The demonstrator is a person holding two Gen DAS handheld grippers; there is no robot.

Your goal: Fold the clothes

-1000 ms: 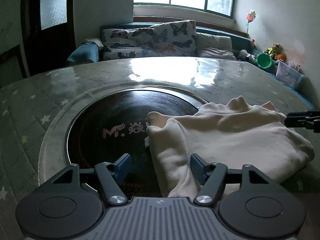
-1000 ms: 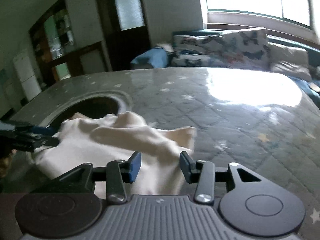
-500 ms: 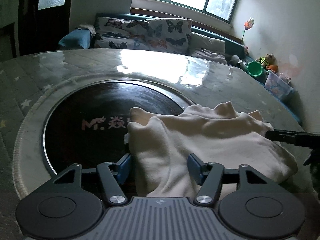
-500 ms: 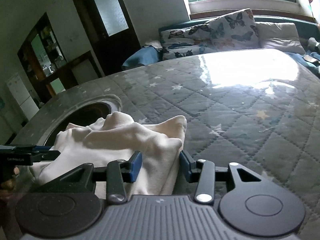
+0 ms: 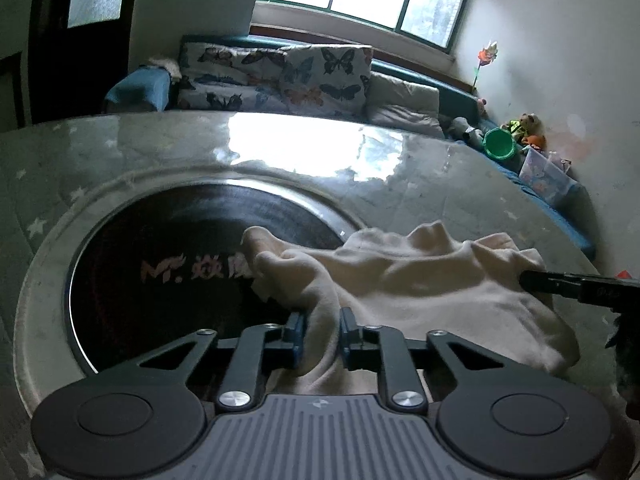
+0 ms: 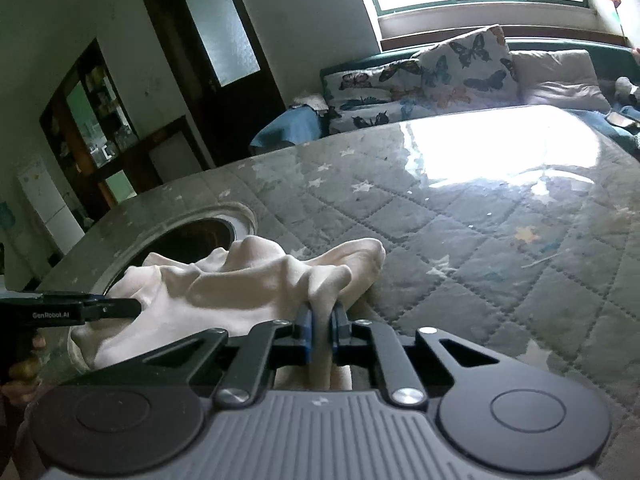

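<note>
A cream garment [image 5: 420,288] lies bunched on the round quilted table, partly over the dark glass centre disc [image 5: 168,276]. My left gripper [image 5: 322,332] is shut on a fold of the garment at its near left edge. My right gripper [image 6: 321,330] is shut on a fold at the garment's [image 6: 224,292] near right edge. Each gripper shows in the other's view: the right one at the far right of the left wrist view [image 5: 576,286], the left one at the far left of the right wrist view [image 6: 80,308].
The table cover [image 6: 500,248] is grey, quilted with stars. A sofa with butterfly cushions [image 5: 288,76] stands behind the table. A green bucket [image 5: 498,146], toys and a plastic box [image 5: 546,176] sit by the right wall. A dark door [image 6: 224,64] is at the back left.
Both grippers moved forward onto the garment and closed on folds of it. The cloth has bunched up between them.
</note>
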